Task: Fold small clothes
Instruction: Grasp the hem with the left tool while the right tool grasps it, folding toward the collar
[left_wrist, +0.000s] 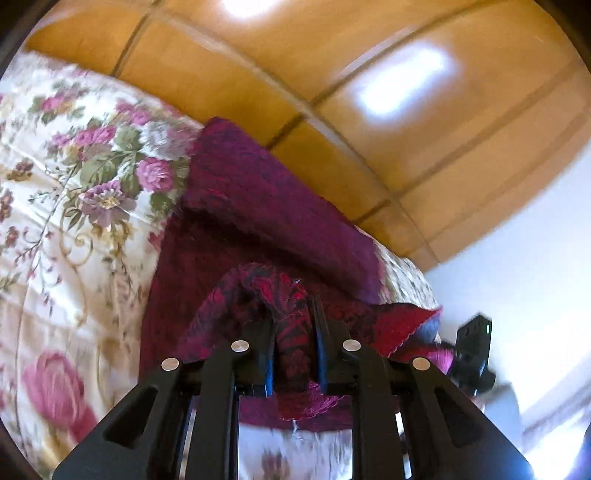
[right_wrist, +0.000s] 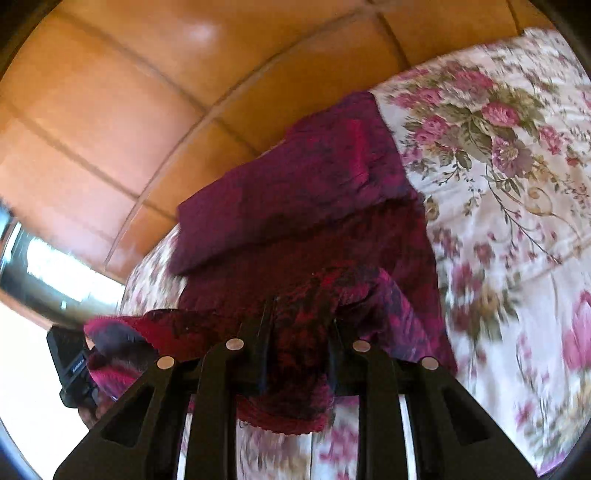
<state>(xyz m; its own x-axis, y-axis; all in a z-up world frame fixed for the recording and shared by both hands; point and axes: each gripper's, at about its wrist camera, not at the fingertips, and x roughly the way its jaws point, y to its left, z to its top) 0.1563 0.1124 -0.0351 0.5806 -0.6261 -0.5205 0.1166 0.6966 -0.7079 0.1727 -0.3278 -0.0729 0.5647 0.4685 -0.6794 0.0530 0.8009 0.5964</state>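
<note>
In the left wrist view we see our left gripper (left_wrist: 293, 328) clenched on a bunched edge of the dark red knitted cloth (left_wrist: 258, 206). The fabric fills the narrow gap between the two black fingers (left_wrist: 325, 332) and bulges out above them. The cloth lies on the bed cover (left_wrist: 85, 192), which is cream with pink flowers. From our fingers it runs away toward the wooden wardrobe (left_wrist: 332, 92), so its long axis goes from the near edge of the bed to the far edge. The far part is already folded over and makes a thick band across the cloth. At the right, the near edge of the cloth stretches sideways to the other gripper (left_wrist: 474, 350), which appears small and blurred there.

In the right wrist view our right gripper (right_wrist: 301, 328) is also closed on a bunch of the same cloth (right_wrist: 295, 192), with fabric pressed between its fingers (right_wrist: 334, 343) and hanging a little below them. Here too the cloth points away from us toward the wardrobe (right_wrist: 147, 92), with the folded band at the far end. The bed cover (right_wrist: 498, 184) is at the right. At the left the lifted edge leads to the left gripper (right_wrist: 72, 365), partly hidden.
</note>
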